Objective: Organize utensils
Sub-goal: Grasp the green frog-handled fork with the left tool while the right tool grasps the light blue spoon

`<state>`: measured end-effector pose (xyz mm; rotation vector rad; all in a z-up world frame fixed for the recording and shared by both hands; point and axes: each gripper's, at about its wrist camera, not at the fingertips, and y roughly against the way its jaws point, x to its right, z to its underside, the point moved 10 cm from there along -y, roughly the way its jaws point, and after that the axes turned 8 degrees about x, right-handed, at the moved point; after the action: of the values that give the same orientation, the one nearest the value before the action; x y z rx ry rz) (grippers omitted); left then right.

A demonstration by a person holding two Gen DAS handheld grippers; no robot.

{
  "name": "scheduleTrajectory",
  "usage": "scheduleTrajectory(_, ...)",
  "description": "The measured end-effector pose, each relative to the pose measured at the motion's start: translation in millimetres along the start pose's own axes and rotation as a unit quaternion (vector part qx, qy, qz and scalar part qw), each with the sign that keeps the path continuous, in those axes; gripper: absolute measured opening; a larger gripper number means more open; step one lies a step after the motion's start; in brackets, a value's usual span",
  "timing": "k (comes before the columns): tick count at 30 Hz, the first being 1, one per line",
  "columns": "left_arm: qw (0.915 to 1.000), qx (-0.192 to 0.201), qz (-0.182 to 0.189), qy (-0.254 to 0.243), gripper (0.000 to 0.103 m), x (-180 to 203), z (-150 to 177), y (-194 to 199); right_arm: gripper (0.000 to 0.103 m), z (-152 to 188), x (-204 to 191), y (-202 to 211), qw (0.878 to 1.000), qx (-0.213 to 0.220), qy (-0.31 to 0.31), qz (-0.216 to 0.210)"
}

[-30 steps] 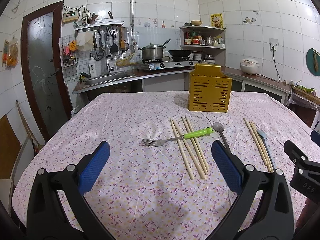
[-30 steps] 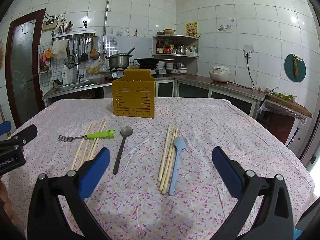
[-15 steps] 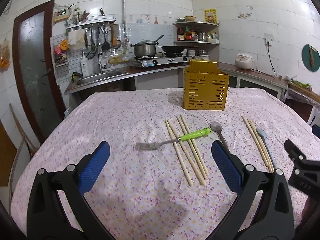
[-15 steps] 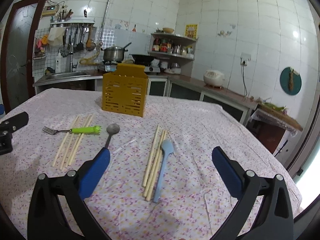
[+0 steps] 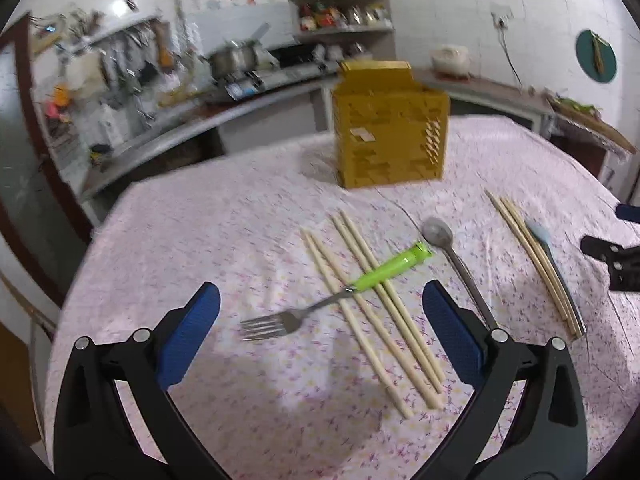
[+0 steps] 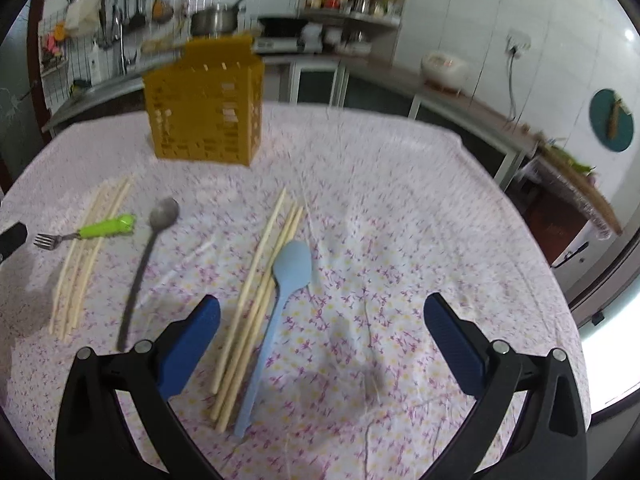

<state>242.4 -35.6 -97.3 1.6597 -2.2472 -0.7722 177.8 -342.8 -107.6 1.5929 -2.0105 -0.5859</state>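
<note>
The left tool hovers low over the table, its 2 blue-padded fingers spread wide apart with nothing between them. Just ahead of it, inside the gap as the left wrist camera sees it, lies the fork, tines toward the left finger and green handle pointing away to the right. The fork rests across the left set of chopsticks, 4 pale sticks lying side by side on the floral cloth. Just right of the fork's handle tip lies the metal spoon, bowl away from the tool, its handle running down behind the right finger.

The right tool also stands wide apart and holds nothing. Close in front of its left finger lies the right set of chopsticks, and touching their right side is the blue spoon, bowl away from the camera and handle toward it. In the left wrist view this pair sits at the right, with the tip of the right tool near it at the frame edge.

Farther back, well apart from all the loose utensils, the yellow utensil holder stands upright on the table. Behind it runs the kitchen counter with a pot and a rice cooker.
</note>
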Motion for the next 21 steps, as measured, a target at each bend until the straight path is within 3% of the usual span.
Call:
scheduleTrajectory(3,0.9995,-0.020,0.021,-0.012,0.097,12,5,-19,0.099,5,6,-28,0.999,-0.046,0.000,0.001)
scheduleTrajectory(8,0.9967,-0.053,0.058,-0.021,0.085,32,18,-45,0.099,9,16,-58,0.996,-0.093,-0.012,0.002)
scheduleTrajectory(14,0.9938,-0.065,0.087,-0.023,0.083,46,15,-66,0.098,10,4,-71,0.990,-0.130,-0.018,-0.042)
scheduleTrajectory(17,0.9918,-0.081,0.093,-0.033,0.071,53,15,-79,0.094,10,0,-77,0.989,-0.141,-0.014,-0.048)
scheduleTrajectory(19,0.9904,-0.095,0.095,-0.033,0.057,55,15,-87,0.083,11,-1,-82,0.987,-0.152,-0.021,-0.056)
scheduleTrajectory(21,0.9875,-0.116,0.104,-0.025,0.049,58,15,-97,0.082,14,0,-83,0.984,-0.161,-0.026,-0.067)
